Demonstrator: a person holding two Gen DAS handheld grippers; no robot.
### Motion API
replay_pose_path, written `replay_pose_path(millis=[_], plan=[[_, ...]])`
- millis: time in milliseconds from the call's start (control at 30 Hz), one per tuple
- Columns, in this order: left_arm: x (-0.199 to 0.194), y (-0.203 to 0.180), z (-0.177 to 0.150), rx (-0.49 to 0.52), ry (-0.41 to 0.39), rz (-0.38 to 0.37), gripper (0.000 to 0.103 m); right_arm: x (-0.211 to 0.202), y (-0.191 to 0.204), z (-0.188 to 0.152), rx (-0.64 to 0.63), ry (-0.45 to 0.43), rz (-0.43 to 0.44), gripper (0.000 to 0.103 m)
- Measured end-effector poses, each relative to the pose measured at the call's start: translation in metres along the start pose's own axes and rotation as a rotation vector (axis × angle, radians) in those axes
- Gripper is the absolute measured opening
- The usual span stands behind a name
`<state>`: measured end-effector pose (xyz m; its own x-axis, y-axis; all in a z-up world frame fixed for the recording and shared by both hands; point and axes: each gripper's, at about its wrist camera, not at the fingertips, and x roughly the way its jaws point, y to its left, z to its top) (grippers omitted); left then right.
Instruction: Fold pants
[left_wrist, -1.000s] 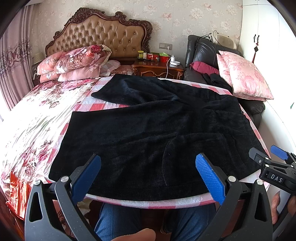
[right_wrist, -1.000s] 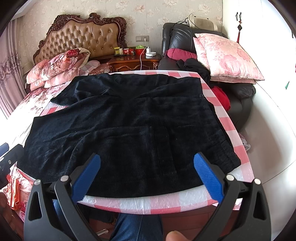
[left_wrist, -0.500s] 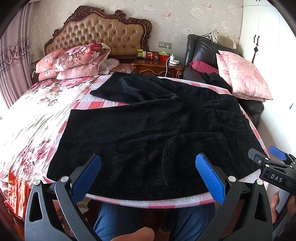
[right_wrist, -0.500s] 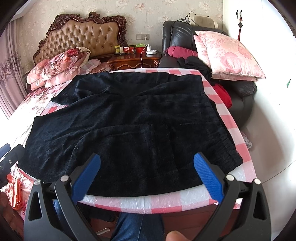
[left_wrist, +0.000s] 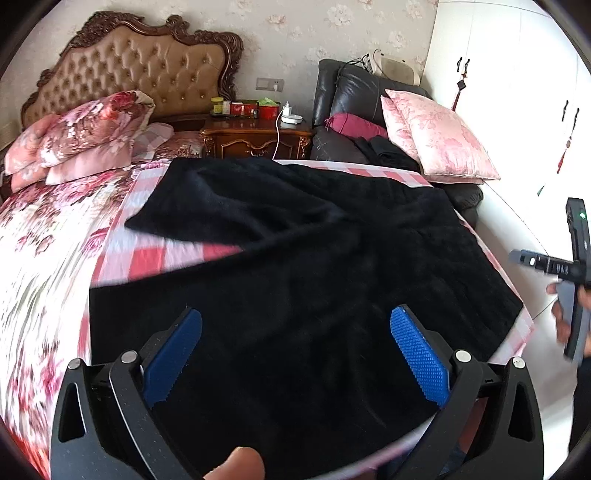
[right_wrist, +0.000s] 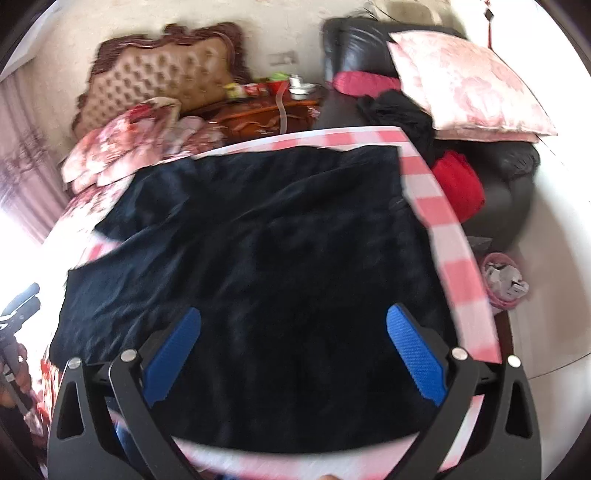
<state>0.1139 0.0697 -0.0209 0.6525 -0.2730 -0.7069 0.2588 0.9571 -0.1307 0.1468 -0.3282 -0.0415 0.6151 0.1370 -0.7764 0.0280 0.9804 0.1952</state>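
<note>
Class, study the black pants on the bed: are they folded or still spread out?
Spread out: the black pants lie open across the checked cloth, both legs visible, one angled away.

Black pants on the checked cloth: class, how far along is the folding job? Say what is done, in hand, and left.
Done: the black pants lie spread on the pink checked cloth, legs apart, no fold visible. In hand: nothing; the left gripper and right gripper are open above the near edge. Left: every fold.

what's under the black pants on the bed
The black pants lie spread on a pink and white checked sheet, which shows along their left, far and right edges. What lies beneath the sheet under the pants is covered.
</note>
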Motion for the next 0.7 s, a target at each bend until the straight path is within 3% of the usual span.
replay_pose_path(millis=[167,333,567,700], plan=[[0.054,0.069,0.055,0.011,0.074,0.000,0.097,0.058,-0.055,0.078,0.072,0.052,0.025,0.101],[0.126,0.154,0.118,-0.052,0.133,-0.002,0.079,0.126,-0.091,0.142,0.095,0.114,0.032,0.101],[0.227,0.232,0.202,-0.132,0.198,0.024,0.071,0.194,-0.122,0.189,0.154,0.179,0.082,0.092],[0.280,0.265,0.240,-0.198,0.224,-0.008,0.066,0.216,-0.130,0.201,0.176,0.206,0.111,0.085]])
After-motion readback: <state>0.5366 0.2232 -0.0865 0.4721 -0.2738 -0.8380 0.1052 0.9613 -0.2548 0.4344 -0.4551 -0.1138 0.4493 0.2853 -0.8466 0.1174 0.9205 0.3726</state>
